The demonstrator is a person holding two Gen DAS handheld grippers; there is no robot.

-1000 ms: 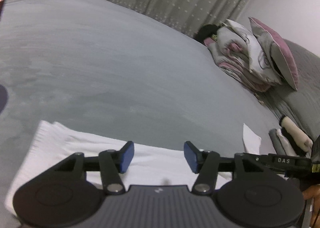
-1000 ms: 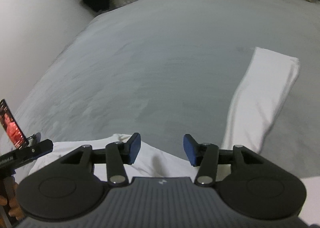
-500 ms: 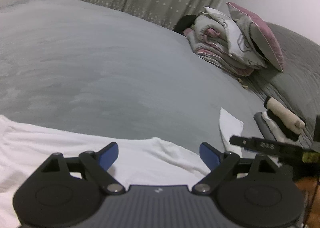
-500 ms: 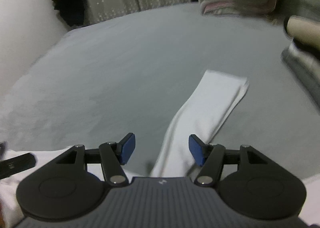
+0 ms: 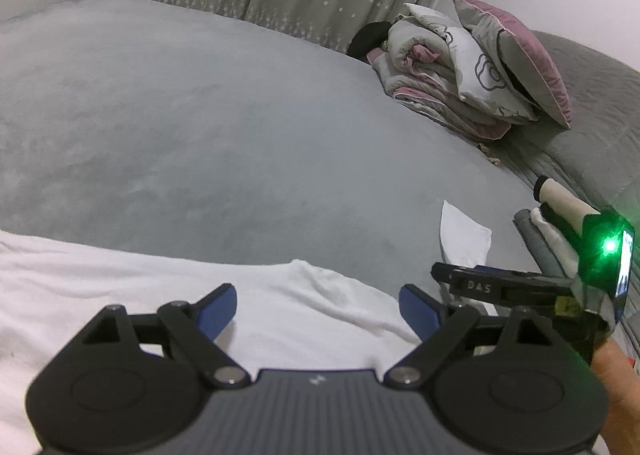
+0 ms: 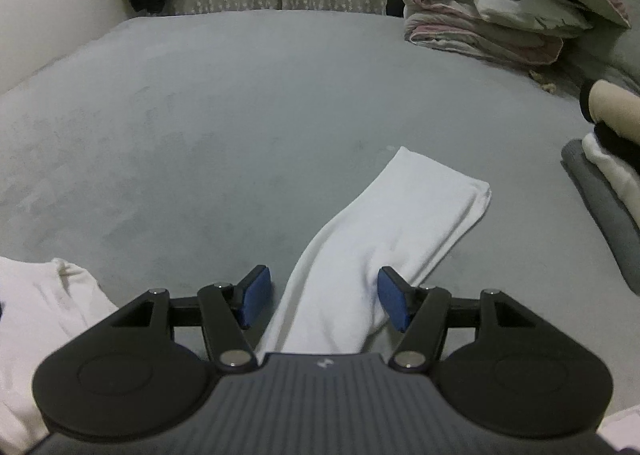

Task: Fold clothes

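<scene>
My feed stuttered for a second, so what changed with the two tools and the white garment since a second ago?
The left tool opened wider over the white garment's body and holds nothing. The right tool swung right, so the long white sleeve now lies between its open fingers, ungripped. The grey bedspread and the folded quilt pile stayed put.

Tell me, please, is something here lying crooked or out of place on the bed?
Yes. The sleeve of the white garment sticks out at a slant across the grey bed cover, not yet folded in. Both tongs, left and right, are open above the fabric, holding nothing.
</scene>
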